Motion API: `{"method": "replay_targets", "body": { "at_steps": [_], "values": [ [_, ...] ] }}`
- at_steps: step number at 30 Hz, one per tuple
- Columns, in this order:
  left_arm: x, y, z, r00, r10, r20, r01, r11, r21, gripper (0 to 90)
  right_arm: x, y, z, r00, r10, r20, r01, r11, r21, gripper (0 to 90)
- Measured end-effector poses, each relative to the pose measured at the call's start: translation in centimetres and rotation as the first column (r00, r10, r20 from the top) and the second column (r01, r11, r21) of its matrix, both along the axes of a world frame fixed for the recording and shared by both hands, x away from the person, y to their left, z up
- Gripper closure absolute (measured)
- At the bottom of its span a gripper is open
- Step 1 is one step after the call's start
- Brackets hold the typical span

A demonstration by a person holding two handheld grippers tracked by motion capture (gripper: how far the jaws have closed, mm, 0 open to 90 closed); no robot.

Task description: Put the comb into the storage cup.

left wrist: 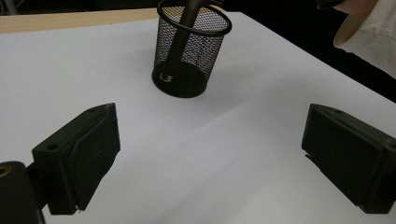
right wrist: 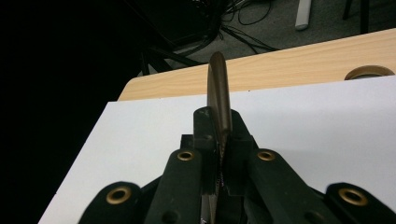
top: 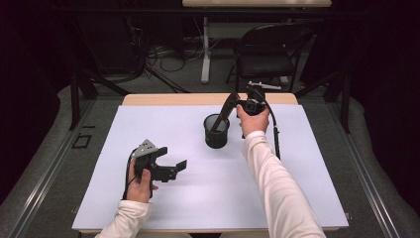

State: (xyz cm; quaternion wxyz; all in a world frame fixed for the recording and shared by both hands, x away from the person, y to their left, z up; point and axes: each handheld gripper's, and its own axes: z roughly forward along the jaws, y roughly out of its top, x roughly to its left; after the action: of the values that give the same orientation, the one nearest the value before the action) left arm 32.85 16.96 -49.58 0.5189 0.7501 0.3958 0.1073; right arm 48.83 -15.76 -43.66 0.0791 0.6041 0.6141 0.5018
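Right hand-held gripper (top: 232, 105) is clamped on a dark flat tool (top: 223, 115), tilted w/ its tip inside the mesh cup (top: 216, 131) mid-tabletop (top: 297, 188), prob. to drop it in. Left hand-held gripper (top: 171, 166) rests nearby, jaws wide, holding nothing.

Both arms are in cream long sleeves with ribbed cuffs. The matte black left gripper (top: 171, 166) has a grey three-cornered plate on top and chunky block jaws. The black right gripper (right wrist: 218, 140) has brass-ringed screw holes and trails a black cable.
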Motion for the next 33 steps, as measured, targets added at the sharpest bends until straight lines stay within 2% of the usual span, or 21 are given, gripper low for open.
{"method": "replay_targets", "body": {
  "at_steps": [17, 33],
  "values": [
    [0.1, 0.0, -0.1, 1.0, 0.001, -0.005, -0.001, 1.0, 0.001, 4.8, 0.1, -0.6, -0.3, 1.0, -0.005, -0.007, 0.005, 0.9999, 0.009, 86.9],
    [0.1, 0.1, -0.1, 1.0, 0.002, -0.003, -0.002, 1.0, 0.001, 4.8, 0.2, -1.5, -0.9, 0.9999, -0.006, -0.015, 0.007, 0.9982, 0.059, 86.8]
  ]
}}
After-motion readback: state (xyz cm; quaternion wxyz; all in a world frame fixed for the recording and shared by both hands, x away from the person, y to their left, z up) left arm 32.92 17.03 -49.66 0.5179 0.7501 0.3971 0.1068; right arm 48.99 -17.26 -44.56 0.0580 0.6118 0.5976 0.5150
